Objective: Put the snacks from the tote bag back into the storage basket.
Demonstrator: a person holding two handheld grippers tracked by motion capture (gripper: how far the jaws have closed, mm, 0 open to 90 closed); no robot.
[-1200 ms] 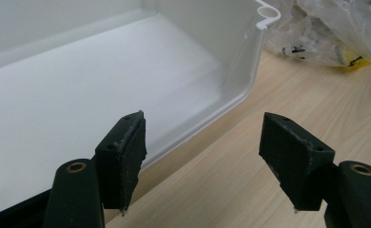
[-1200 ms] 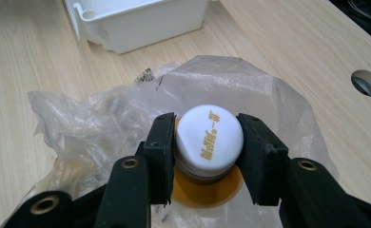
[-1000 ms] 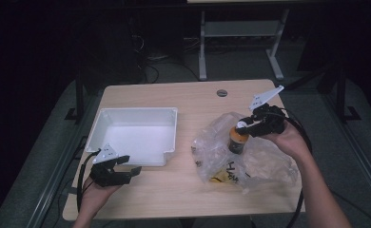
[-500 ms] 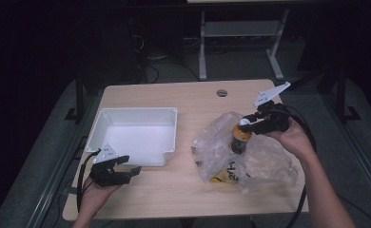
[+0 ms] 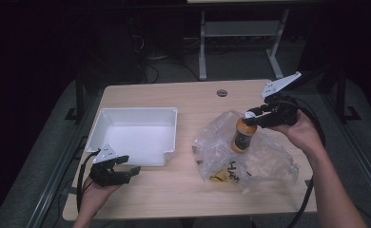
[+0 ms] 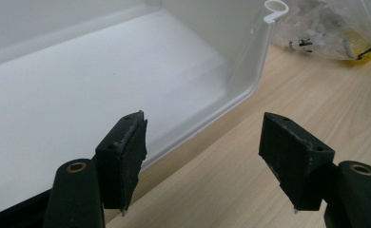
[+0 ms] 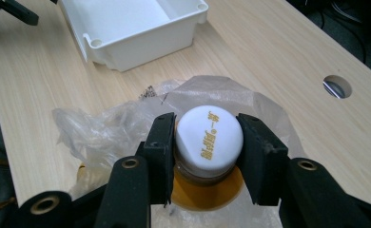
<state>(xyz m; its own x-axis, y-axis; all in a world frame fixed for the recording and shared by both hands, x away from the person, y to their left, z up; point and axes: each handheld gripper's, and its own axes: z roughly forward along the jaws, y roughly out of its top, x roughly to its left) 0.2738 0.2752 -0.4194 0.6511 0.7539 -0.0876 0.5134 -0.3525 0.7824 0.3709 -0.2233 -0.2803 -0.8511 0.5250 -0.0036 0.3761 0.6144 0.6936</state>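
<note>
Your right gripper (image 7: 206, 156) is clamped on the white round cap (image 7: 209, 137) of a small orange bottle with a dark label (image 5: 243, 135); both black pads press the cap's sides. In the high view that right gripper (image 5: 251, 116) holds the bottle upright by its top, with the bottle's base just above or at the crumpled clear plastic bag (image 5: 264, 159) lying on the right half of the light wooden tabletop (image 5: 193, 102). From the right gripper view, the bag (image 7: 102, 128) spreads beneath and around the bottle, and something yellow with black print sits inside the bag near its front edge (image 5: 221, 175).

Your left gripper (image 6: 207, 156) stands open, with nothing between its jaws. It points at the near right corner of the white rectangular plastic tray (image 6: 250, 66), with one jaw in front of the tray's floor and the other over bare wood. In the high view the left gripper (image 5: 126, 168) sits at the tabletop's front left, just beside the tray's (image 5: 174, 137) near edge, well apart from the bottle and bag. A round cable hole (image 5: 221, 92) lies in the tabletop beyond the bag.
</note>
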